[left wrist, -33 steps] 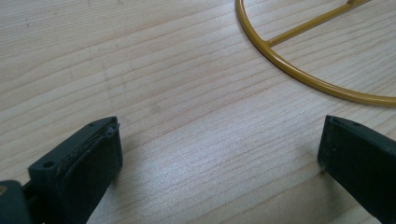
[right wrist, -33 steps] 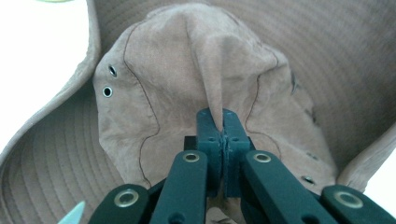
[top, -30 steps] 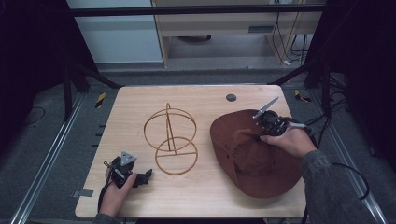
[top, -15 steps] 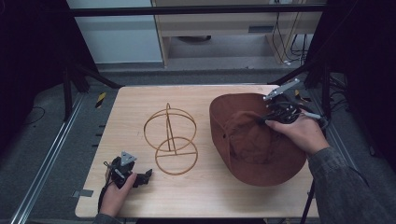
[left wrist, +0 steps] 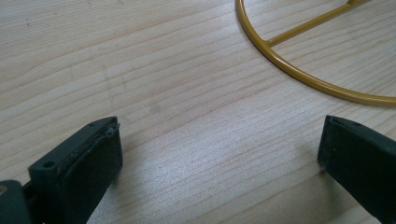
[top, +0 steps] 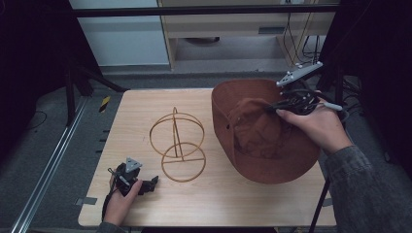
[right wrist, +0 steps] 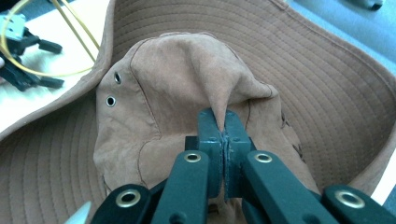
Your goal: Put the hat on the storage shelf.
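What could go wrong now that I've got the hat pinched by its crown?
1. The right tongs hold only a thin fold of the brown hat's crown, so the soft cloth may slip out as it lifts.
2. The wide brim hangs toward the wire hat stand and could snag or tip it if the hat swings that way.
3. The left tongs rest open on the table, so nothing steadies the stand.

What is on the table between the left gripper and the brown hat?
The gold wire stand lies between left gripper and hat, in the high view.
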`<state>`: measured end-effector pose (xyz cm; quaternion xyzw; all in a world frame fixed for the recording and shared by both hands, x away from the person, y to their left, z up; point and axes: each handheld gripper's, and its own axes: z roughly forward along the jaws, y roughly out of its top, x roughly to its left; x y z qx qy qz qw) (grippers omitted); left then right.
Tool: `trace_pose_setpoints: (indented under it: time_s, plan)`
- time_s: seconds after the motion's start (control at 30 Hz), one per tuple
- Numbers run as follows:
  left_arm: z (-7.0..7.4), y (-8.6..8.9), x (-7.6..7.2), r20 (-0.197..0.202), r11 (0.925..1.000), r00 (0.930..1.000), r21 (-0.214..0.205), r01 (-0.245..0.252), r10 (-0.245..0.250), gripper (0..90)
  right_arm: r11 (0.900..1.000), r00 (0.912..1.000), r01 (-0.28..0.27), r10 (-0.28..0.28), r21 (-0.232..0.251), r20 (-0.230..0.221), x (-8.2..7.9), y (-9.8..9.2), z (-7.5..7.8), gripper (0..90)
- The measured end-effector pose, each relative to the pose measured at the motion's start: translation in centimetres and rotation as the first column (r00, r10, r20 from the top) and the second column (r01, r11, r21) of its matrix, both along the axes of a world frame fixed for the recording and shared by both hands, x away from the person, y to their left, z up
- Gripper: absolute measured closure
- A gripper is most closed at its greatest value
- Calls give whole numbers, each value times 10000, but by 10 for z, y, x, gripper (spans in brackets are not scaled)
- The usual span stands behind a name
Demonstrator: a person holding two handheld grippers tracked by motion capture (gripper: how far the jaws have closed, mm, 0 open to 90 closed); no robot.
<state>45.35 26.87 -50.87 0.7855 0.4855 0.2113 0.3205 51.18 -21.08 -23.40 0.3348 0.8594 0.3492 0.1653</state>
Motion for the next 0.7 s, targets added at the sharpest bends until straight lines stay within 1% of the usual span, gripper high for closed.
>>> trace_pose_setpoints:
  time_s: [0.07, 0.13, 0.37, 0.4, 0.5, 0.53, 0.67, 0.7]
  plan:
    - [0, 0, 0, 3, 10000, 10000, 3, 2, -2, 0, 10000, 10000, -51, 51, 33, 70, -1, 0, 2, 892]
    - [0, 0, 0, 2, 10000, 10000, 5, 4, -4, 0, 9998, 9998, -62, 58, 180, 211, -4, 2, 11, 892]
    - [0, 0, 0, 2, 10000, 10000, -4, 0, 0, 0, 9994, 9981, -167, 149, 298, 606, -10, 9, 27, 893]
    - [0, 0, 0, 2, 10000, 10000, -2, -1, 1, 0, 9990, 9975, -205, 178, 392, 683, -11, 11, 29, 893]
    - [0, 0, 0, 2, 10000, 10000, -1, 0, 0, 0, 9987, 9968, -250, 215, 437, 769, -12, 14, 30, 892]
    - [0, 0, 0, 0, 10000, 10000, -3, -1, 1, 0, 9980, 9960, -323, 277, 545, 844, -14, 17, 32, 893]
    - [0, 0, 0, 1, 10000, 10000, -1, -1, 1, 0, 9968, 9944, -384, 312, 699, 1011, -18, 22, 34, 892]
    - [0, 0, 0, 13, 10000, 10000, -2, 1, -1, 0, 9945, 9921, -479, 365, 936, 1201, -23, 27, 36, 893]
